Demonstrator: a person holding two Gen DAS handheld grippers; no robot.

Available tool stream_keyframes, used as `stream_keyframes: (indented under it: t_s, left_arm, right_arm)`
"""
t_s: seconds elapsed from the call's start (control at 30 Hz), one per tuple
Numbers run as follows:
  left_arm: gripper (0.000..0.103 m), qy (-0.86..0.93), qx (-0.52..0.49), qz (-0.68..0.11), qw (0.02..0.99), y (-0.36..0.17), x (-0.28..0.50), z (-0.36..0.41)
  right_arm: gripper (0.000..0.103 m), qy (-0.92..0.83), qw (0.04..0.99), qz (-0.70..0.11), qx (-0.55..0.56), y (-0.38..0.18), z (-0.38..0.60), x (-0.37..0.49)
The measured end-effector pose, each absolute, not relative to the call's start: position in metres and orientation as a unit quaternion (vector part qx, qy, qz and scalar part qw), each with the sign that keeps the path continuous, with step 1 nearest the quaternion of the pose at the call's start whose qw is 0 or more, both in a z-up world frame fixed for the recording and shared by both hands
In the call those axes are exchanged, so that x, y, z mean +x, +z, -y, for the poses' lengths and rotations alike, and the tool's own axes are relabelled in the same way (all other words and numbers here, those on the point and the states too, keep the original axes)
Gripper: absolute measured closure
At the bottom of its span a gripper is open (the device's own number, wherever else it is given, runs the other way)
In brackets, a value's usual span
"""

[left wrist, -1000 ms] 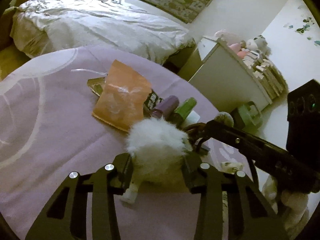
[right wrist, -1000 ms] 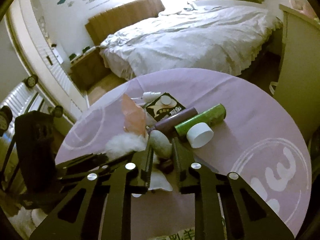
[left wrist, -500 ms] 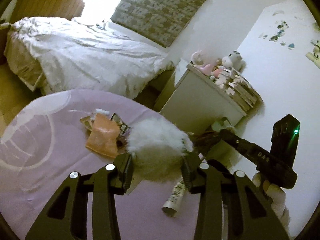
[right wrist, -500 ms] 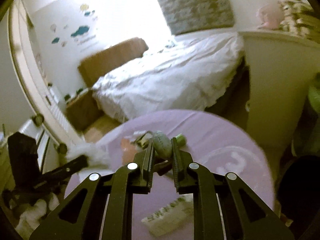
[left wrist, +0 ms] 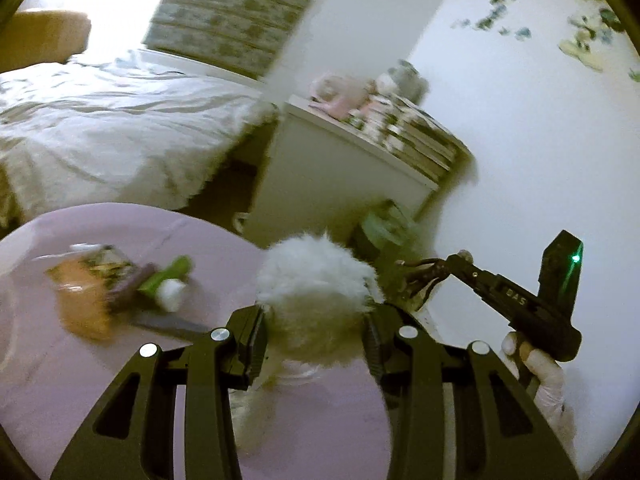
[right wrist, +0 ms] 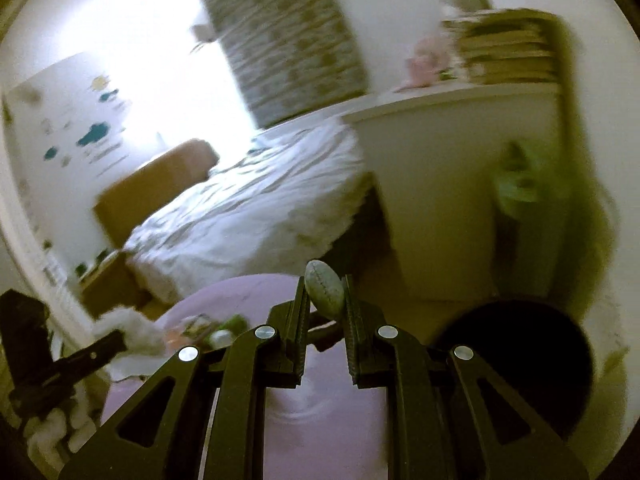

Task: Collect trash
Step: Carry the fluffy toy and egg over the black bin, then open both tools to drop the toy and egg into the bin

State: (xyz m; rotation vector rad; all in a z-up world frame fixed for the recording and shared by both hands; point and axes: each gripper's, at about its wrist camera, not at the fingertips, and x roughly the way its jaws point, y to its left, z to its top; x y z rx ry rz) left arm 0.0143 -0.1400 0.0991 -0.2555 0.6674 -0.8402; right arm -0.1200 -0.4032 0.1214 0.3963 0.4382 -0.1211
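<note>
Left wrist: left gripper [left wrist: 316,334] clamping white fluff [left wrist: 316,292], right gripper [right wrist: 325,302] pinching grey-green oval [right wrist: 324,290]

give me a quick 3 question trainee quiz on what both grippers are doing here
1. True or false: the left gripper is shut on a white fluffy ball.
2. Multiple choice: the right gripper holds (a) a green bottle, (b) a grey-green oval piece, (c) nothing.
3. Fill in: the orange packet and green bottle lie on the ____ table.

Key: 1 true; 2 b; 3 purple
</note>
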Motion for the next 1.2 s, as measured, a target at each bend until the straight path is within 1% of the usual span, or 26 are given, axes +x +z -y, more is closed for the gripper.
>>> stream_keyframes:
  t_s: [0.3, 0.6, 0.83, 1.2]
  left_arm:
    - [0.063, -0.47, -0.085, -0.34, 0.81, 0.086, 0.016, 0.239]
    - [0.063, -0.511, -0.048, -0.377, 0.771, 0.058, 0.011, 0.323]
    - [0.063, -0.516, -0.028, -0.399, 0.757, 0.038, 0.008, 0.352]
    - [0.063, -0.519, -0.012, -0.424, 0.742, 0.022, 0.009, 0.37]
  right_arm:
    - [0.086, -0.157, 0.932, -0.227, 0.235, 0.079, 0.493, -0.165]
    - [0.086, -0.191, 0.912, -0.249, 0.265, 0.035, 0.534, -0.18]
    - [0.086, -0.201, 0.903, -0.265, 0.273, 0.016, 0.543, -0.182]
    - [0.086, -0.202, 0.895, -0.281, 0.283, 0.001, 0.552, -0.176]
